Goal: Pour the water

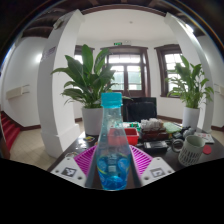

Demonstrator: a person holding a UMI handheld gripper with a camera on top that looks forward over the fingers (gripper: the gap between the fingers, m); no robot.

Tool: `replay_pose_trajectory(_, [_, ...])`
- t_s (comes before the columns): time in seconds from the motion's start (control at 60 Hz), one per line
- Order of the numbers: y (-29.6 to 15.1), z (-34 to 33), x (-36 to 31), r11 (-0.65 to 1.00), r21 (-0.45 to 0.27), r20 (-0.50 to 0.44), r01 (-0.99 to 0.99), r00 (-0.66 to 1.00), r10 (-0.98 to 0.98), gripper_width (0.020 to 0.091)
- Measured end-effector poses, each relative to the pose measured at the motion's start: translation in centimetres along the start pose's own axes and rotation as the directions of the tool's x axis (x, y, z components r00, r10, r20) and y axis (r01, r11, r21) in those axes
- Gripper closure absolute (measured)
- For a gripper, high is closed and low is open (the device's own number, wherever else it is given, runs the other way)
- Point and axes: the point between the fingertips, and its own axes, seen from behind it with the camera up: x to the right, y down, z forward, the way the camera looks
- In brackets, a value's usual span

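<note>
- A clear plastic water bottle (112, 148) is seen upright in the middle of the view, held between the two fingers of the gripper (112, 163).
- The bottle is tinted blue, with a light blue screw cap on top and ribbed, see-through walls; water is seen in its lower part.
- The pink pads (86, 158) of the fingers are pressed against the bottle on both sides, so the tongs are closed narrowly on it.
- Whether the bottle's base is touching anything cannot be told.
- Beyond the bottle, a dark table (160, 158) is seen, crowded with small tea things, among them a pale round vessel (190, 152) near its right edge.
- Two large leafy potted plants are placed behind the table, one at the left (88, 80) and one at the right (192, 85).
- A wood-framed window (127, 70) is set in the far wall between them.
</note>
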Motion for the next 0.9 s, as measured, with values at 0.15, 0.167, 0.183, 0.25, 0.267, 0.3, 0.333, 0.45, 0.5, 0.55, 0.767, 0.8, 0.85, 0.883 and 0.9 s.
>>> replay_pose_trajectory(0.15, [-0.5,0.2,-0.2,0.998,0.062,0.025,-0.02,1.0,0.018,0.0669])
replay_pose_trajectory(0.167, [-0.5,0.2,-0.2,0.998,0.067,0.027,-0.02,0.999,0.019,0.0675])
replay_pose_trajectory(0.183, [-0.5,0.2,-0.2,0.997,0.071,0.03,-0.022,0.999,0.02,0.0649])
replay_pose_trajectory(0.25, [-0.6,0.3,-0.2,0.997,0.076,0.029,-0.027,0.999,0.025,0.0707])
replay_pose_trajectory(0.267, [-0.6,0.3,-0.1,0.997,0.075,0.027,-0.032,0.999,0.03,0.0708])
replay_pose_trajectory(0.3, [-0.6,0.3,-0.1,0.996,0.075,0.027,-0.042,0.999,0.04,0.0706])
replay_pose_trajectory(0.333, [-0.6,0.4,0.0,0.996,0.074,0.028,-0.047,0.999,0.045,0.0708])
replay_pose_trajectory(0.45, [-0.7,0.7,0.9,0.989,0.042,0.02,-0.145,0.989,0.144,0.0707])
replay_pose_trajectory(0.5, [-1.3,0.8,2.0,0.968,0.046,0.022,-0.247,0.969,0.246,0.0708])
replay_pose_trajectory(0.55, [-2.4,0.8,2.7,0.922,0.059,0.031,-0.383,0.924,0.382,0.0708])
replay_pose_trajectory(0.767, [-7.4,0.0,8.9,0.388,0.14,0.184,-0.911,0.409,0.894,0.0708])
replay_pose_trajectory(0.8, [-8.1,0.0,10.1,0.291,0.149,0.208,-0.945,0.318,0.925,0.0708])
replay_pose_trajectory(0.85, [-8.4,-0.1,11.6,0.151,0.146,0.239,-0.978,0.183,0.954,0.0706])
replay_pose_trajectory(0.883, [-8.5,-0.2,12.6,0.068,0.143,0.254,-0.987,0.103,0.962,0.071])
replay_pose_trajectory(0.9, [-8.5,-0.2,13.1,0.027,0.14,0.261,-0.99,0.063,0.963,0.0709])
